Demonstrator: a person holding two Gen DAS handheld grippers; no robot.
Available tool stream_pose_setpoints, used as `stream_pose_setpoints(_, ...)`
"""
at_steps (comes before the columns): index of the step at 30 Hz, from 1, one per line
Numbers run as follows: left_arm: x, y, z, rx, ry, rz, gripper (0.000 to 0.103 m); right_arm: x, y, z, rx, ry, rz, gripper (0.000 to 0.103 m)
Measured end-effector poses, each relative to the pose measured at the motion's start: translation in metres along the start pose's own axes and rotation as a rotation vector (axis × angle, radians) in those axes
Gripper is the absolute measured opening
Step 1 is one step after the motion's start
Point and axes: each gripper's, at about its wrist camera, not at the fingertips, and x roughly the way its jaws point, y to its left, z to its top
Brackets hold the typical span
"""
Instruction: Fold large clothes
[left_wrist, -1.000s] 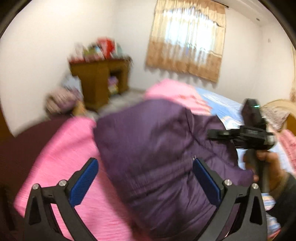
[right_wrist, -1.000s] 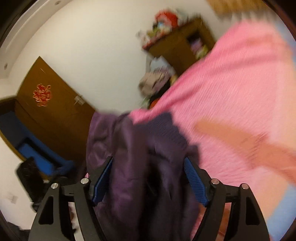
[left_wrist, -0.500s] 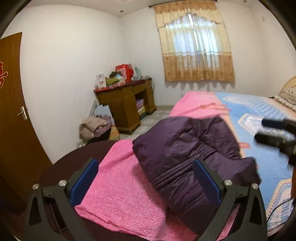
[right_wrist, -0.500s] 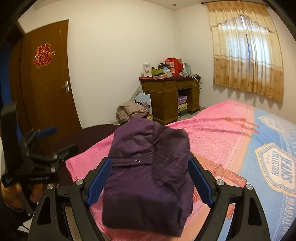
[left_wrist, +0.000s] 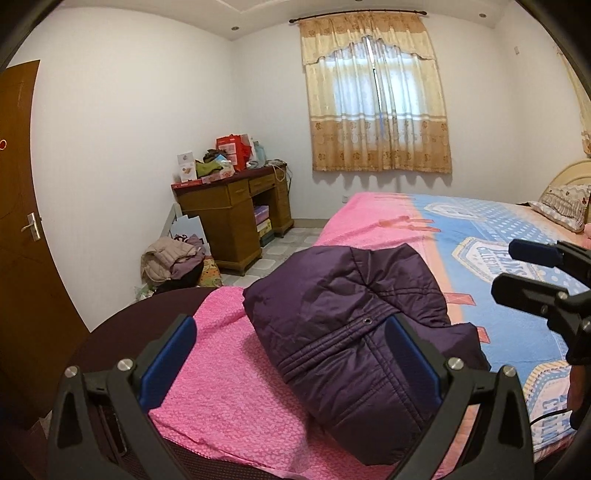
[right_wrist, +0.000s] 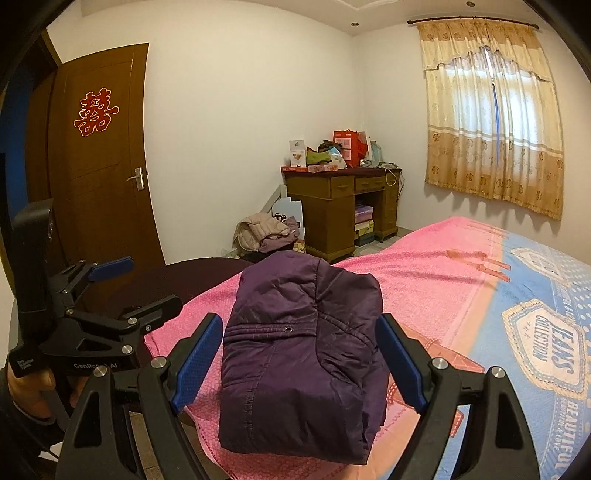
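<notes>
A dark purple padded jacket (left_wrist: 354, 325) lies folded in a compact bundle on the pink blanket (left_wrist: 229, 387) at the foot of the bed. My left gripper (left_wrist: 290, 332) hovers open above and in front of it, nothing between its blue pads. In the right wrist view the same jacket (right_wrist: 303, 350) sits beyond my right gripper (right_wrist: 299, 325), which is also open and empty. The left gripper (right_wrist: 153, 282) shows at the left of that view, held in a hand. At the right edge of the left wrist view is the right gripper (left_wrist: 506, 268).
A blue printed cover (left_wrist: 498, 229) spreads over the rest of the bed, with a pillow (left_wrist: 561, 203) at its head. A wooden desk (left_wrist: 229, 221) with clutter, a clothes heap (left_wrist: 173, 258) on the floor, and a brown door (right_wrist: 99, 184) stand beyond.
Both grippers have pulled back and risen from the jacket. The right gripper, earlier down among the purple fabric, is now clear of it. The jacket lies still and folded.
</notes>
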Motion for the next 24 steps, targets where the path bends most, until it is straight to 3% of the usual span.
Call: stream_pose_setpoints(24,0.0043,-0.0039,-0.0023,0.000,0.016,-0.022,0.103,-0.0020,0.0012,-0.0015,0.011,-0.002,0.016,0.085)
